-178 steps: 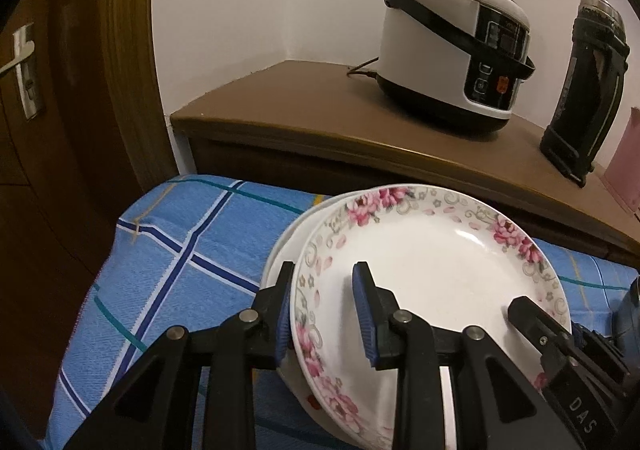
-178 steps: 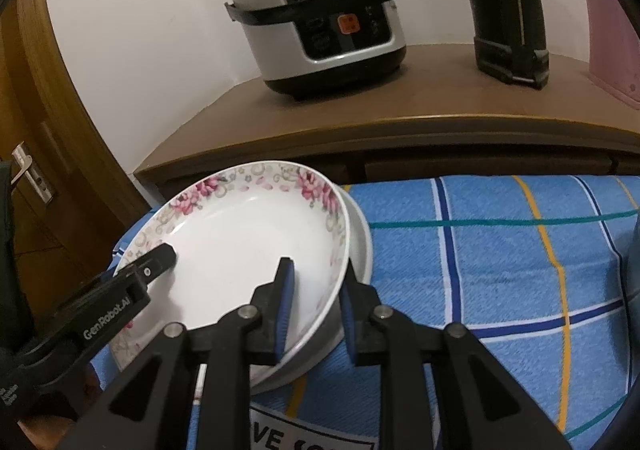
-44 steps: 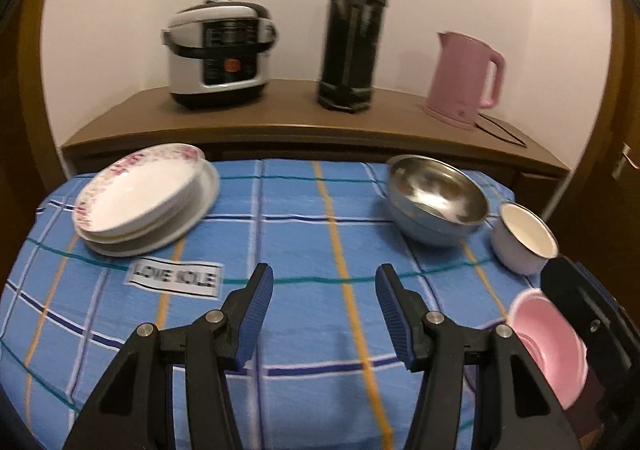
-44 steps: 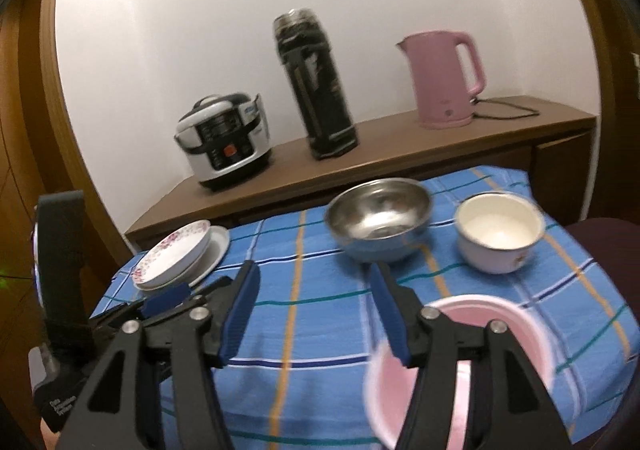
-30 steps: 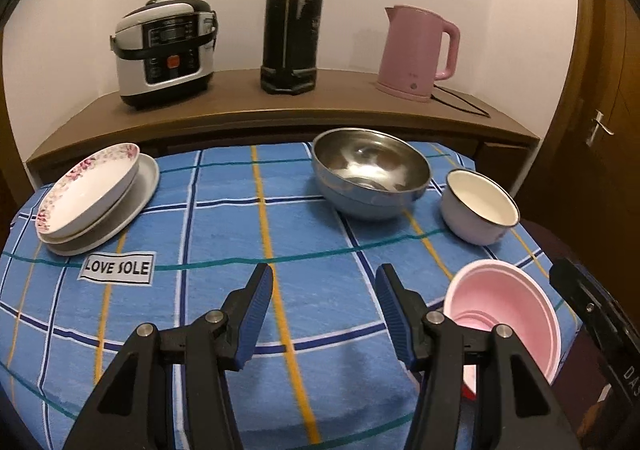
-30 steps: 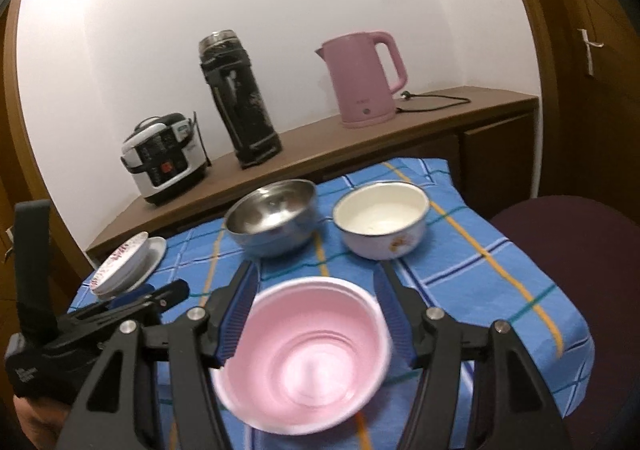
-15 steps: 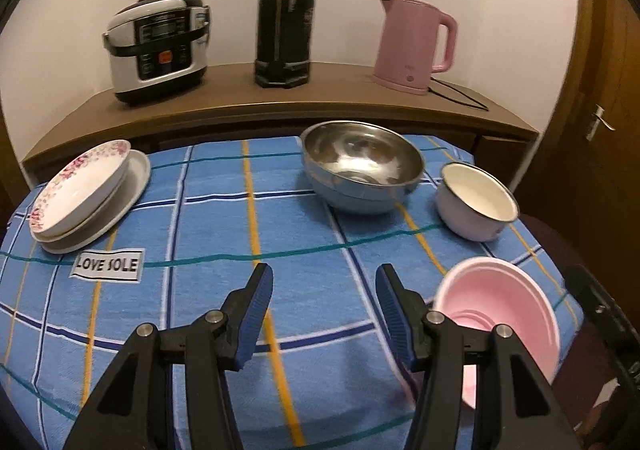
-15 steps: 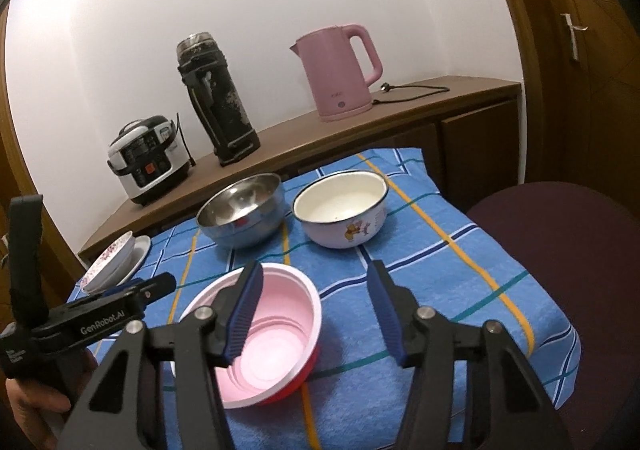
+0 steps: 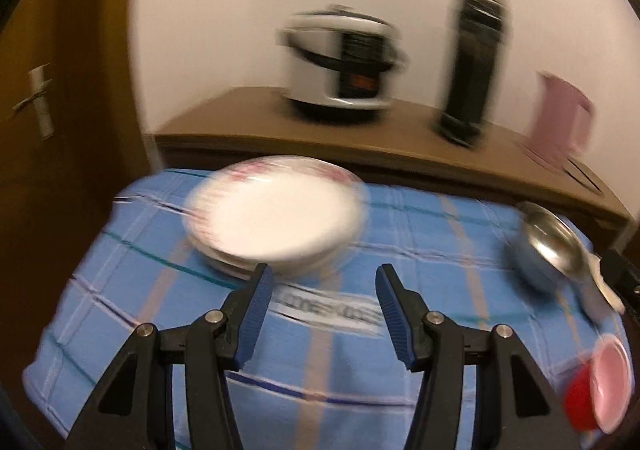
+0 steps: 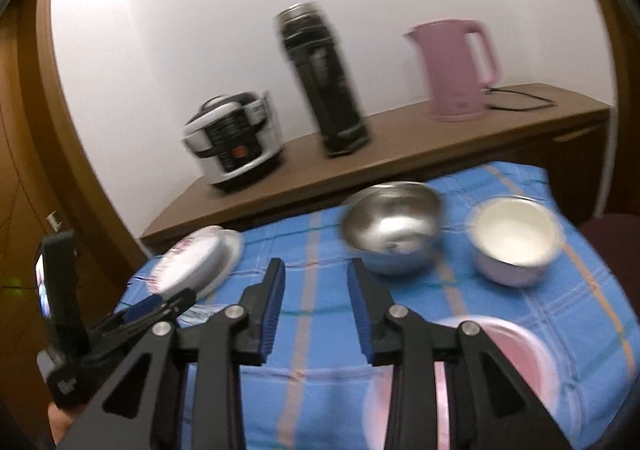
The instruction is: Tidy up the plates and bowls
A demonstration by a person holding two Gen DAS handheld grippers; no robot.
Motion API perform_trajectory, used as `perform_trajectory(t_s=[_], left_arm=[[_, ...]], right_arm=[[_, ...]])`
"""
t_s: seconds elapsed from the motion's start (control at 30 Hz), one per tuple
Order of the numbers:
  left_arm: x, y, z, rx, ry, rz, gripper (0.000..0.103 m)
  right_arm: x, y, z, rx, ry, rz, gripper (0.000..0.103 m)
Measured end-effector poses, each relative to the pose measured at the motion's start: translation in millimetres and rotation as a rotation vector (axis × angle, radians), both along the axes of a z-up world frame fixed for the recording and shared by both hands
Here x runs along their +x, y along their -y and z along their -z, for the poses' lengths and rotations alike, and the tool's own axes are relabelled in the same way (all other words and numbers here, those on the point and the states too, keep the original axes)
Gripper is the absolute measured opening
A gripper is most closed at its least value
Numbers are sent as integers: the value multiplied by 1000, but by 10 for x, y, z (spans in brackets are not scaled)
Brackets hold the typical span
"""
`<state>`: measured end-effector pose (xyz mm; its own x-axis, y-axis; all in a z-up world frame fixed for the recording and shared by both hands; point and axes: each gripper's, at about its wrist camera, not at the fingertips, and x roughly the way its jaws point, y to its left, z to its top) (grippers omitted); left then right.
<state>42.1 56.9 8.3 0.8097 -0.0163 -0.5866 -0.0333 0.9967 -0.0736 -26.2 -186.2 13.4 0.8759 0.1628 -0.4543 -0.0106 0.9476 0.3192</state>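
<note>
Left gripper (image 9: 324, 272): jaws apart, nothing between the blue pads; it hangs above the checked tablecloth, pointing at the plate stack. The view is motion-blurred.
Right gripper (image 10: 316, 270): jaws apart, empty; it hangs above the near part of the tablecloth, over the left rim of the pink bowl.
Tablecloth (image 9: 120, 290): blue with green, orange and dark stripes, covering the whole tabletop; a white label with lettering (image 9: 328, 314) lies on it just in front of the plates, too blurred to read.
Plate stack (image 9: 276, 218): a floral-rimmed deep plate resting on a plain white plate, at the far left corner of the tabletop.
Steel bowl (image 10: 394, 230): upright, near the far edge, right of centre.
White enamel bowl (image 10: 516, 240): upright, just beside the steel bowl, toward the far right corner; whether they touch I cannot tell.
Pink bowl (image 10: 516, 362): pink inside, red outside, at the near right corner, partly hidden behind the right gripper's frame.
Sideboard (image 10: 400, 146): wooden, behind the table against the wall.
Items on sideboard: a rice cooker (image 10: 234, 142) at the left, a black thermos flask (image 10: 324, 78) in the middle, a pink electric kettle (image 10: 456, 68) at the right with its cord trailing right.
</note>
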Motion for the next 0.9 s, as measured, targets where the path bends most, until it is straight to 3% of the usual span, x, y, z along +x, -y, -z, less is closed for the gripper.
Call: perform_trajectory(t_s=[0.13,0.23,0.33,0.43,0.57,0.9], left_arm=[[195,-532,-10,28,11,-150,56],[307,-839,-9,-15,22,-194,56],[442,-963,20,1,24,-207,56],[577,-1082,72,-7,19,-221,56],[701,-1234,157,-48,-6,-229,56],[726,-1325,234,-71,-18,-228,56]], right_arm=[[725,-475,109,-7,-97,-44,34],[1303,-748,289,-50,-178,-38,34],[1729,-905,524,-37,-269,-37,34],[1871,-1043,607,-65,-277,-24,34],[1979,-1220,606,-183,-264,15,34],[2145,-1362,770,-185,-302,9,33]])
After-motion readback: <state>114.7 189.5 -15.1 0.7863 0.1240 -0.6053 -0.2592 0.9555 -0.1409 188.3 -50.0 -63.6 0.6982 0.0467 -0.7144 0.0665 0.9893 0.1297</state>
